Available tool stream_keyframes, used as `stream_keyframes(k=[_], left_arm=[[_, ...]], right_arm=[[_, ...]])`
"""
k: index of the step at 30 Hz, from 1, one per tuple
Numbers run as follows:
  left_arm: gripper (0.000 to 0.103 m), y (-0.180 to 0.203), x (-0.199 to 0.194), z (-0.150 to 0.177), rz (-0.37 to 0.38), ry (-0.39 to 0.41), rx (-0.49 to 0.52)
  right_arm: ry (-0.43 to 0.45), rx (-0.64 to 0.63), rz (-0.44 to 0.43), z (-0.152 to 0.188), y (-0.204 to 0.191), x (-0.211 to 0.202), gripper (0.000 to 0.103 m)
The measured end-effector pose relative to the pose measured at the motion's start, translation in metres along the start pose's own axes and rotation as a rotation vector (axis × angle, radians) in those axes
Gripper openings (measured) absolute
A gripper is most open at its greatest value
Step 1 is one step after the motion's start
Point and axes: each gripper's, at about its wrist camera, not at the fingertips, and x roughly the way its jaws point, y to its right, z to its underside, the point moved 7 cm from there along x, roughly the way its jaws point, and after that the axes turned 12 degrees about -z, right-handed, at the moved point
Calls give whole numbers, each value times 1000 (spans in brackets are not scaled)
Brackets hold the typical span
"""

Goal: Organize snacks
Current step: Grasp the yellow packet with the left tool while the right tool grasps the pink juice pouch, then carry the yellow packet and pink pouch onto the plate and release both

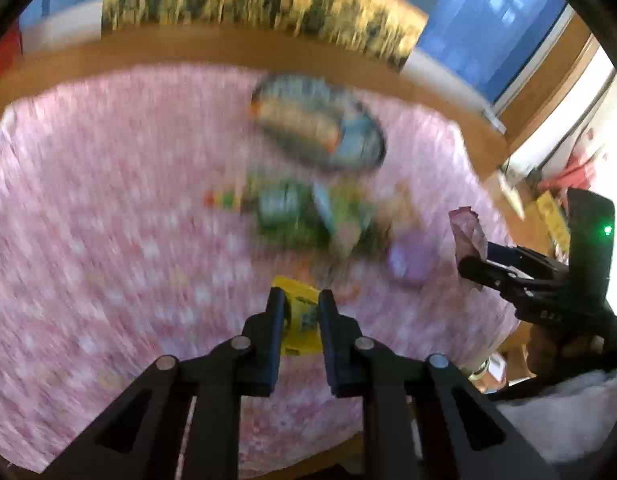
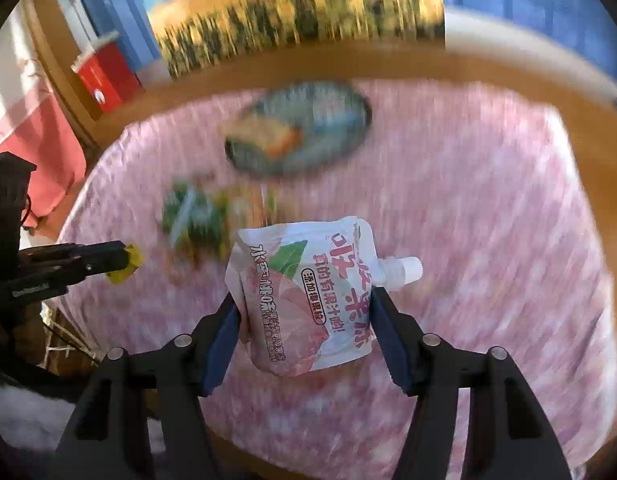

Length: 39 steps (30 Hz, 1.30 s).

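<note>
While both views are smeared by motion blur, the grips read clearly. The left gripper (image 1: pixel 298 300) has its jaws closed tight on a small yellow packet (image 1: pixel 300 322), which is pinched between the two fingers above the pink cloth (image 1: pixel 108 240). The right gripper (image 2: pixel 304 314) clamps a white and pink jelly pouch (image 2: pixel 304 300) from both sides, the fingers pressing its edges; the pouch's white spout (image 2: pixel 404 272) sticks out to the right past one finger. Both packs hang clear of the cloth. Farther back on the cloth sits a dark oval tray (image 1: pixel 372 136) with something orange and tan in it, too blurred to name. Between the tray and the grippers lies a loose heap of snacks (image 1: pixel 304 216), green and purple among them, well apart from either gripper.
</note>
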Motion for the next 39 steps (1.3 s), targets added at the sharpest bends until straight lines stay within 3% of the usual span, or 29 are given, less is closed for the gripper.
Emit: stream_keyframes(k=[6,10,14,19,21,23,26,27,28,31,34,35,37,39], left_arm=[[18,13,-37,-72,10,128,21],[18,24,-28,-114,4,142,25],[18,35,-10,-139,13,145,39],[18,46,32,-158,-44,107,113],[19,42,46,-156,-53,79,129],[26,29,62,-152,-59,13,121],[57,1,79,-139,-110,-75,93],[73,-7,81,-135,-109,-95,79],[82,-17,86,-128,-90,-135,50],[82,-33,97,-109,-18,-238,-35],[81,-32,108,-99,-25,-271,-35],[81,-28,114,-98,-30,-274,-30],[65,-27,125,-94,-72,-283,-31],[64,-25,129,-96,-124,-252,-18]], right_arm=[[169,-95,5,-78,-7,-42,64],[212,-165,0,-123,-8,-39,64],[168,-177,-15,-140,0,-7,64],[56,-220,-6,-139,12,50,64],[11,-209,-11,-137,20,73,64],[-27,-206,-11,-135,26,94,64],[-71,-241,-5,-131,26,115,64],[-77,-260,-3,-130,25,119,65],[-77,-285,-4,-130,22,124,65],[-89,-300,-42,-132,18,131,68],[-71,-304,-65,-137,14,130,71],[-67,-306,-64,-138,13,129,71],[-56,-304,-57,-142,13,125,71],[-42,-292,-47,-145,16,119,71]])
